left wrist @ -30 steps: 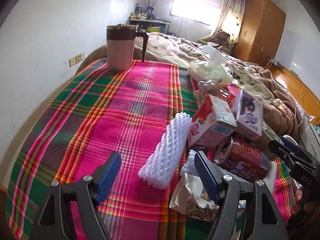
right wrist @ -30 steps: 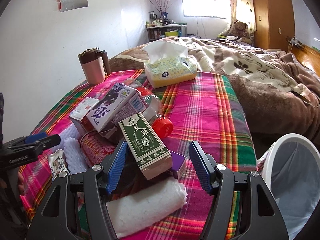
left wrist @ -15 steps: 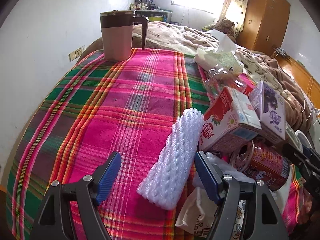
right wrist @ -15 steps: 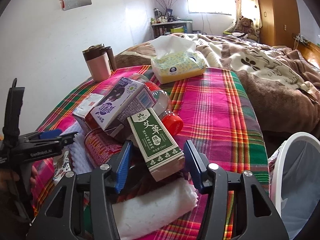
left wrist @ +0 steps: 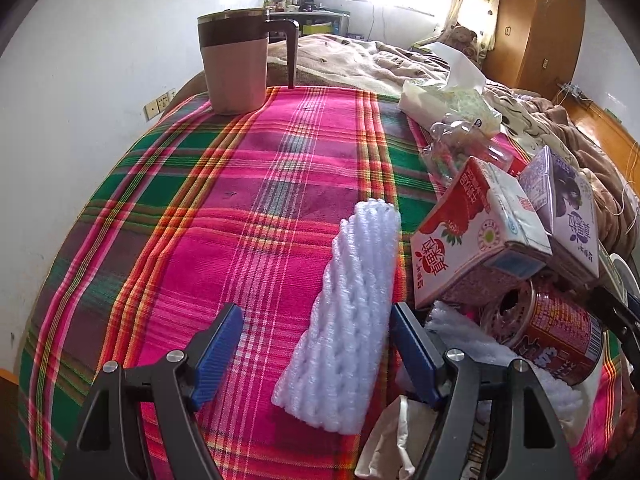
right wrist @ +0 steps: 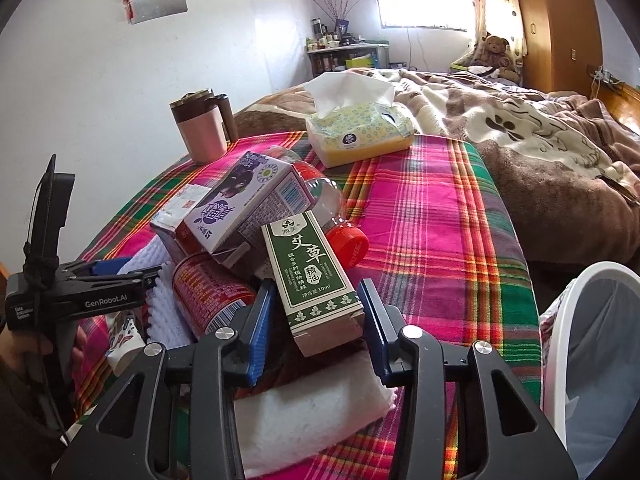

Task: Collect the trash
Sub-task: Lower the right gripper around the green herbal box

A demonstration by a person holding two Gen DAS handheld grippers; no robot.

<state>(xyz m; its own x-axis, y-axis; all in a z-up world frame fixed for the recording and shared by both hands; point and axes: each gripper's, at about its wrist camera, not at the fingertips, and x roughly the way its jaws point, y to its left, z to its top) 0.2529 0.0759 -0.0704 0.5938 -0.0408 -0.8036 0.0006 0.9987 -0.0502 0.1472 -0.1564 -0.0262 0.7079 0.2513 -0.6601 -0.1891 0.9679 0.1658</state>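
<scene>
the green box (right wrist: pixel 316 276) is bracketed by the right gripper (right wrist: pixel 316 324), jaws not yet touching; it should be squeezed squarely. the left gripper (left wrist: pixel 316 344) is held wide open.

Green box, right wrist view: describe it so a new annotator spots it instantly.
Start at the plaid tablecloth and find the trash pile at its near end. At the pile's front, between the right tongs, lies the green box, tilted, its near end over a white foam sheet. It is the only dark green carton, with white Chinese lettering; the neighbouring cartons are purple and red.
</scene>
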